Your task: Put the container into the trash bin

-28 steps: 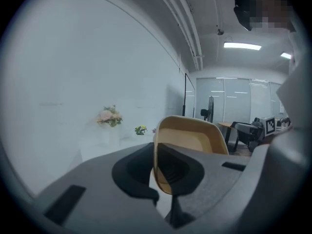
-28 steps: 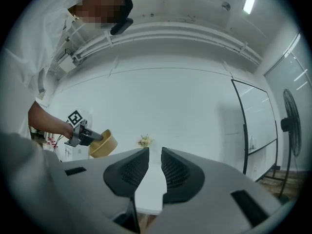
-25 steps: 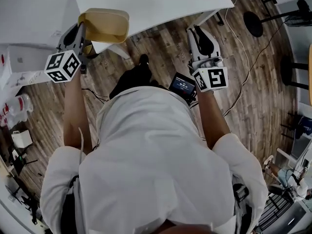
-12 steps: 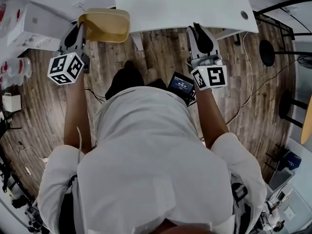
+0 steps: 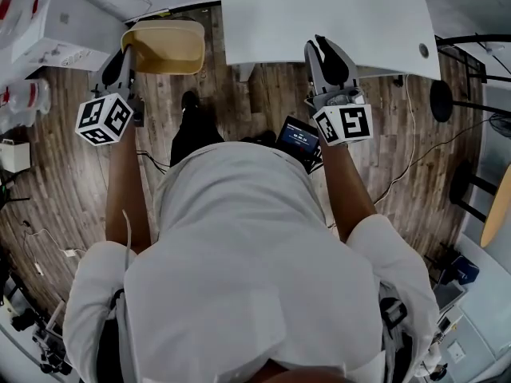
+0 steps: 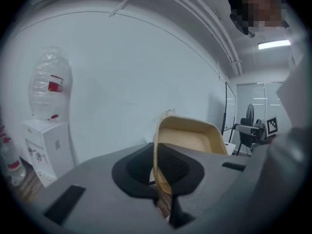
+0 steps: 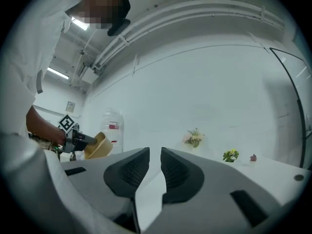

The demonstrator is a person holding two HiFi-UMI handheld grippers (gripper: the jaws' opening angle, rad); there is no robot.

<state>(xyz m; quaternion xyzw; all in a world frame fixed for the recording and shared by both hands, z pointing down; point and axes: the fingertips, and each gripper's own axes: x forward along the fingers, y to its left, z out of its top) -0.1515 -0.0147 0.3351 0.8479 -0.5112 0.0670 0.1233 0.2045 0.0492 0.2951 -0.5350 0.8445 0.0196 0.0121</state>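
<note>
A tan, shallow container (image 5: 164,46) hangs over the wooden floor, left of the white table (image 5: 319,14). My left gripper (image 5: 128,61) is shut on its near rim; in the left gripper view the rim (image 6: 157,169) is pinched between the dark pads and the container (image 6: 192,138) stands out ahead, tilted on its side. My right gripper (image 5: 326,54) is level over the table's near edge. Its jaws are closing, with a narrow gap and nothing between them (image 7: 155,167). The right gripper view also shows the container (image 7: 97,147) far off at the left.
A water dispenser with a large bottle (image 6: 48,91) stands by the white wall at the left. White boxes (image 5: 56,30) and bottles (image 5: 24,94) lie at the floor's left side. Small plants (image 7: 194,139) sit on the table. Chair bases and cables are at the right (image 5: 441,98).
Both grippers have swung left across the room with the person. The container, earlier over the table's corner, now hangs over the floor beside the table. The left grip is unchanged.
</note>
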